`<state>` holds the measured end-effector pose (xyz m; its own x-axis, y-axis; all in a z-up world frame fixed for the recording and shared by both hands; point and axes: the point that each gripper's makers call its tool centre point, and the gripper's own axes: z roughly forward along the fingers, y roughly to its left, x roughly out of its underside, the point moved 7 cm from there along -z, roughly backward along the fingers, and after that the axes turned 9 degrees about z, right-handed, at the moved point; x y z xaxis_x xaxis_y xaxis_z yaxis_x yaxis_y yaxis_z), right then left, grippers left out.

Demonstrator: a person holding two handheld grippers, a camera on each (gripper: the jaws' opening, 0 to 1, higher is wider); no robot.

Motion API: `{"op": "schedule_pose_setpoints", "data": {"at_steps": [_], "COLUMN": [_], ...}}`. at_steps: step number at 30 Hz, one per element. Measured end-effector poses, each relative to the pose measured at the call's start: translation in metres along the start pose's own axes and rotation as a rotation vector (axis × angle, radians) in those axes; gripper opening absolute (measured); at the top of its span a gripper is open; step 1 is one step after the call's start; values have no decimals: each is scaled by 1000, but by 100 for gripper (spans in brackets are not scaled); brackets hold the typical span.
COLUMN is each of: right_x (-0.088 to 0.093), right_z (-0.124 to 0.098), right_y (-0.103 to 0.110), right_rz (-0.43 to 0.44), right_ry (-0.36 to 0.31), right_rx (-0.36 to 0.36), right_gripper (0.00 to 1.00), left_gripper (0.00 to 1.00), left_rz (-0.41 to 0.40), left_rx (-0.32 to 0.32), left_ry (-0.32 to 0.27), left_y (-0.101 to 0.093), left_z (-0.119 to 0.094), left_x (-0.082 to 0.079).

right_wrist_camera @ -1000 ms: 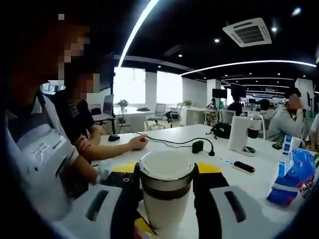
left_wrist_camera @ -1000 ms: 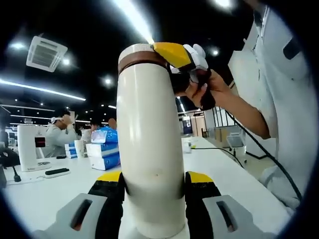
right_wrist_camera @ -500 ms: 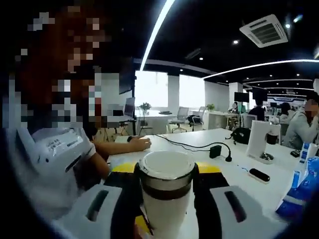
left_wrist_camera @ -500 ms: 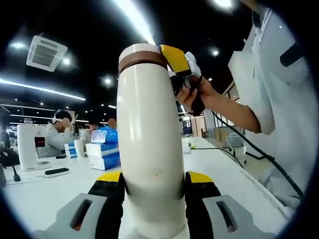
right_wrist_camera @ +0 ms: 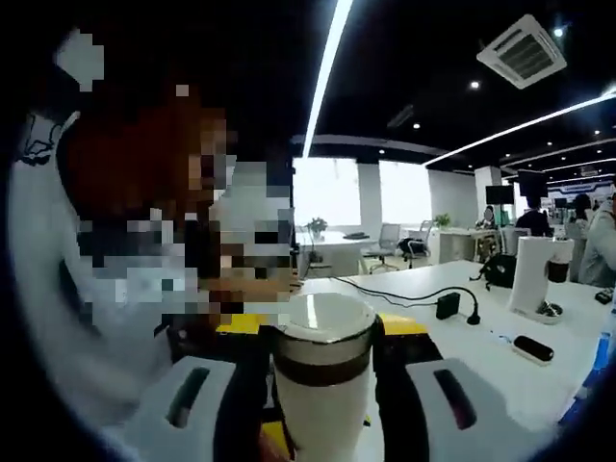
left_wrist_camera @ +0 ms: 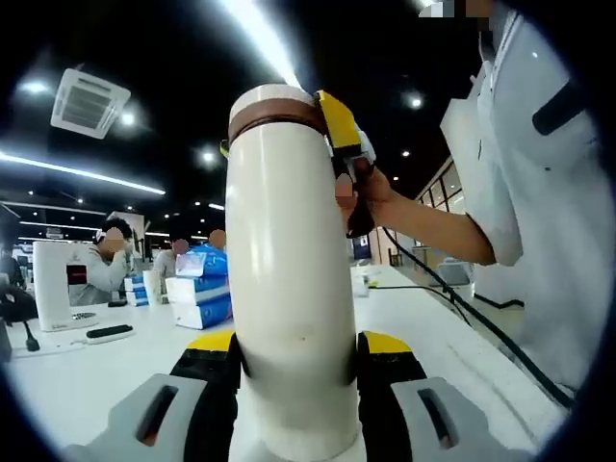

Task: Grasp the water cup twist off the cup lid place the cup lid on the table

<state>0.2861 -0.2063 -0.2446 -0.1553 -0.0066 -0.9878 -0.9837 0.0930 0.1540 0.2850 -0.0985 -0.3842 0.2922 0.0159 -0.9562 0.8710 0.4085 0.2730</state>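
A tall cream water cup [left_wrist_camera: 289, 289] stands upright between my left gripper's [left_wrist_camera: 294, 351] yellow-tipped black fingers, which are shut on its lower body. A brown band rings the cup just under the cream lid [left_wrist_camera: 274, 94]. In the left gripper view my right gripper [left_wrist_camera: 339, 125], held by a person's hand [left_wrist_camera: 371, 188], clamps the lid from the right side. In the right gripper view the lid [right_wrist_camera: 325, 322] sits between that gripper's [right_wrist_camera: 323, 335] fingers, which are shut on it, with the brown band [right_wrist_camera: 322, 371] just below.
A long white table [left_wrist_camera: 87, 371] carries blue boxes [left_wrist_camera: 197, 289], a white appliance [left_wrist_camera: 58, 284] and a dark remote [left_wrist_camera: 109, 333]. A black cable with an adapter [right_wrist_camera: 448, 306] crosses the table. The person's white shirt [left_wrist_camera: 549, 192] is close on the right. People sit far behind.
My right gripper has turned around the lid: its yellow pad swung from the cup's front to its side, and the room behind slid across the right gripper view. The cup body stayed still.
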Motion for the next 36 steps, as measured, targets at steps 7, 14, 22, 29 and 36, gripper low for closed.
{"op": "schedule_pose_setpoints", "data": {"at_steps": [7,14,22,29,36], "right_x": [3,5,0,-12,-12], "right_z": [5,-2,-30,-41,-42], "right_y": [7,13,32,55,64], "right_rz": [17,157,103,-3,69], "right_ry": [-3,-5,59,15,-181], "right_rx": [23,240,528,672,782], "right_gripper": [45,70,80,81,81], "left_gripper": [49,49,49,49,49], "left_rz": [-3,6,12,12,11], "left_rx": [-1,0,2,-2,0], "left_ry": [-1,0,1,2,2], "left_y": [1,1,1,0,0], "left_z": [-1,-1,0,1,1], "left_x": [0,0,0,0,0]}}
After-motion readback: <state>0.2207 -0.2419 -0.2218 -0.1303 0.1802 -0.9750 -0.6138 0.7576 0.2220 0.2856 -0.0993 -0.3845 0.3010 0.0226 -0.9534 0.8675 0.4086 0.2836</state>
